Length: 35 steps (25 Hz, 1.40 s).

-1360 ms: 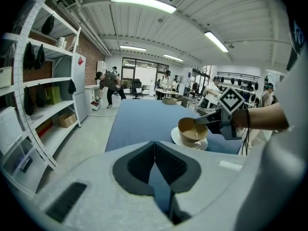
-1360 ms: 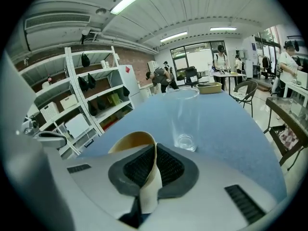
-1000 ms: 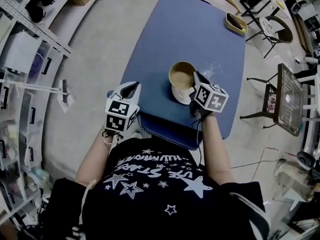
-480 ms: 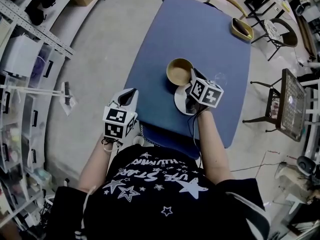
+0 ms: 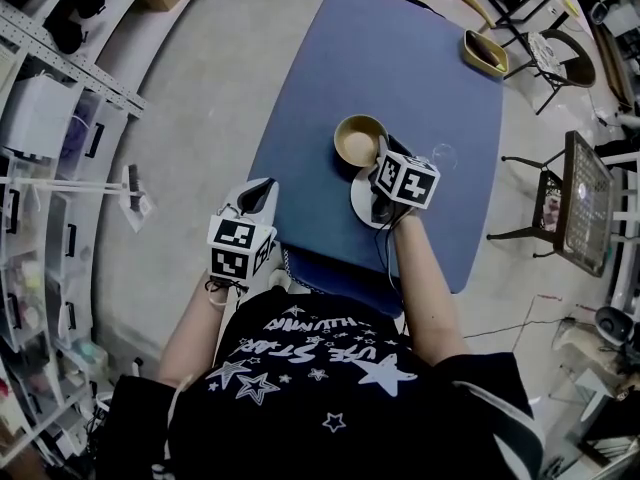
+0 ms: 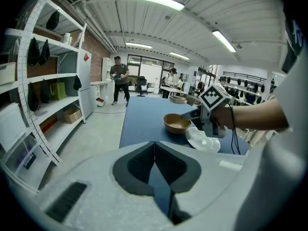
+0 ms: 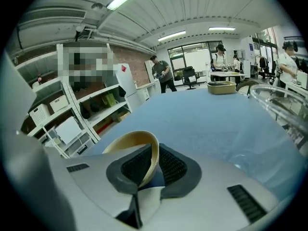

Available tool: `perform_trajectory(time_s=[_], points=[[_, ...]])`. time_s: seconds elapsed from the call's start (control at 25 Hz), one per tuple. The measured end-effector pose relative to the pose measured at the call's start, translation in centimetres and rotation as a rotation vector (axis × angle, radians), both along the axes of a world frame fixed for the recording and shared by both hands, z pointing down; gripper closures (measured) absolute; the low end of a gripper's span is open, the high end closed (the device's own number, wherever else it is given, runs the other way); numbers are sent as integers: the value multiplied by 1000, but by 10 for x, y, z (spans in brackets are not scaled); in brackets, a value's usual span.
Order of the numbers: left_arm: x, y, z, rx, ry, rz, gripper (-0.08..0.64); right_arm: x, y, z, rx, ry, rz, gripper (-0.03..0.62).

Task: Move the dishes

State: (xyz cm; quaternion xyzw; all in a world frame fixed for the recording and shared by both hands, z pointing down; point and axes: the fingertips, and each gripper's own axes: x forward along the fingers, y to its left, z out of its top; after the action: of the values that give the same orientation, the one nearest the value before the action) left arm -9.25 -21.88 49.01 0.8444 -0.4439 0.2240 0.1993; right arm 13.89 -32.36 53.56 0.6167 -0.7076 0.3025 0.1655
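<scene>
Right gripper point(image 7: 153, 150): jaws just easing apart, tan round bowl point(image 5: 357, 140) rim between them (barely loose).
Bowl: we see it on the blue counter point(image 5: 400, 68), just beside a white plate point(image 5: 362, 198).
Left gripper point(image 6: 154, 153): jaws clenched, empty.

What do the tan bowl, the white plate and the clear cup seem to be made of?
Bowl: probably wood or bamboo, matte tan with a thin wall.
Plate: perhaps glazed ceramic or melamine, white with glossy highlights.
Cup: glass or clear plastic; the table shows through.

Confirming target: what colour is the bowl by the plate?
Bowl is tan; best in head view.
</scene>
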Motion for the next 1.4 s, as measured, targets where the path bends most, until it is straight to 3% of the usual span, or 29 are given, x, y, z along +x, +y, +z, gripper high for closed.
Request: perform_trajectory(time_s=[0.2, 0.4, 0.84, 1.16, 1.4], points=[[-6, 5, -5, 13, 3, -1, 540, -3, 5, -4, 6, 16, -16, 462], [-13, 13, -12, 36, 9, 4, 540, 1, 18, -9, 12, 41, 4, 430], [-44, 50, -28, 82, 50, 62, 540, -10, 82, -41, 78, 38, 96, 436], [-54, 93, -17, 51, 103, 192, 540, -27, 169, -53, 109, 52, 189, 456], [-40, 110, -11, 41, 115, 284, 540, -17, 232, -66, 130, 97, 258, 503]])
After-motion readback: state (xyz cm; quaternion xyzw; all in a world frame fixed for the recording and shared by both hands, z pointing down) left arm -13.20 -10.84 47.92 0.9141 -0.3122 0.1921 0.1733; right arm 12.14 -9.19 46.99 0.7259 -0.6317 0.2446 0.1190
